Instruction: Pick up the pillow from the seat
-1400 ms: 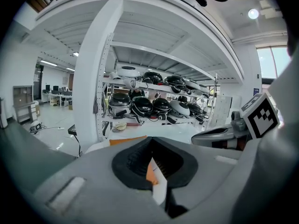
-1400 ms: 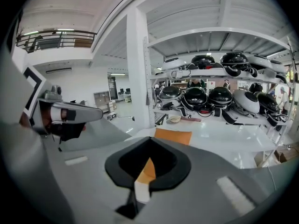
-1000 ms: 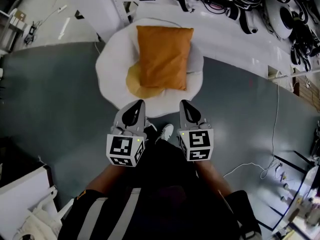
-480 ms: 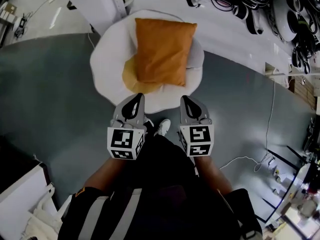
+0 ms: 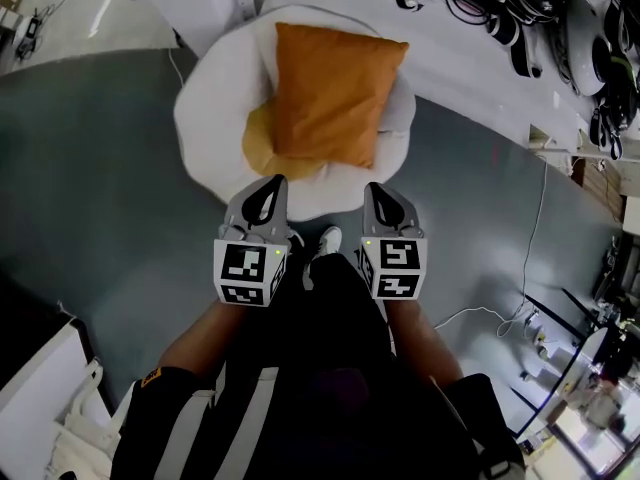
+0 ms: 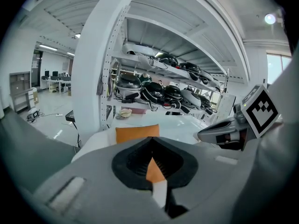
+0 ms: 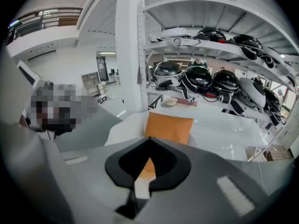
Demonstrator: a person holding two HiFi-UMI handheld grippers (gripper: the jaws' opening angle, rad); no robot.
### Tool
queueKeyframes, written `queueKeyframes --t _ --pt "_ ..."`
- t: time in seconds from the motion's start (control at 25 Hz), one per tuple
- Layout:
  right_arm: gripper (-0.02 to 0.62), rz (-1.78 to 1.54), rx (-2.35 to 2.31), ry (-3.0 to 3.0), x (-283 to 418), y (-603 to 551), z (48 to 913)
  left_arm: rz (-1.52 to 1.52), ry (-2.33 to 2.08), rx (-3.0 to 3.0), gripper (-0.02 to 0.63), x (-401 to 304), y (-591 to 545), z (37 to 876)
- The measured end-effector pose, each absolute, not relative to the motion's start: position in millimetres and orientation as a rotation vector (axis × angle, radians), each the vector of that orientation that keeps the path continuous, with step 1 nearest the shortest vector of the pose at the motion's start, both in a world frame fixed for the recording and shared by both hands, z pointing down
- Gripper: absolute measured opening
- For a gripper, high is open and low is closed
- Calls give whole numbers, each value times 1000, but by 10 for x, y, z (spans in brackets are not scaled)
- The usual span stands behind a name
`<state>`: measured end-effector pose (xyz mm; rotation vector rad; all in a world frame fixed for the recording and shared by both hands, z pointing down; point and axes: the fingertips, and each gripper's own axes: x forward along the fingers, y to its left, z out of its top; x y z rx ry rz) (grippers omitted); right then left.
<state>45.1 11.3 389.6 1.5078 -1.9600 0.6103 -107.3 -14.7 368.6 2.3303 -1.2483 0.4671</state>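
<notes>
Head view: the orange pillow (image 5: 335, 93) lies on the white seat (image 5: 208, 138), upper centre. I see my left tool (image 5: 272, 184) and right tool (image 5: 376, 190) below it, both closed, empty. Left gripper view adds shelves (image 6: 154, 41); right gripper view, helmets (image 7: 198, 78) there.

An orange pillow (image 5: 335, 93) lay on a round white seat (image 5: 205, 128), overlapping a paler yellow cushion (image 5: 262, 153) at its near left. The left gripper (image 5: 272, 183) and the right gripper (image 5: 372, 190) pointed at the seat's near rim, side by side and apart. Each had its fingers together, empty, and was short of the pillow. A white shoe (image 5: 328, 240) showed between them on the grey floor (image 5: 90, 168).
</notes>
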Motion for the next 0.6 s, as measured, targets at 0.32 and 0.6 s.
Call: queueKeyframes --t 0.32,0.6 --pt "3 658 1530 -1910 655 -132 4335 511 -1256 2296 6 -982 -413 4162" --pt "3 678 1514 -1889 868 -459 4992 552 -1297 2209 6 -898 -639 4808"
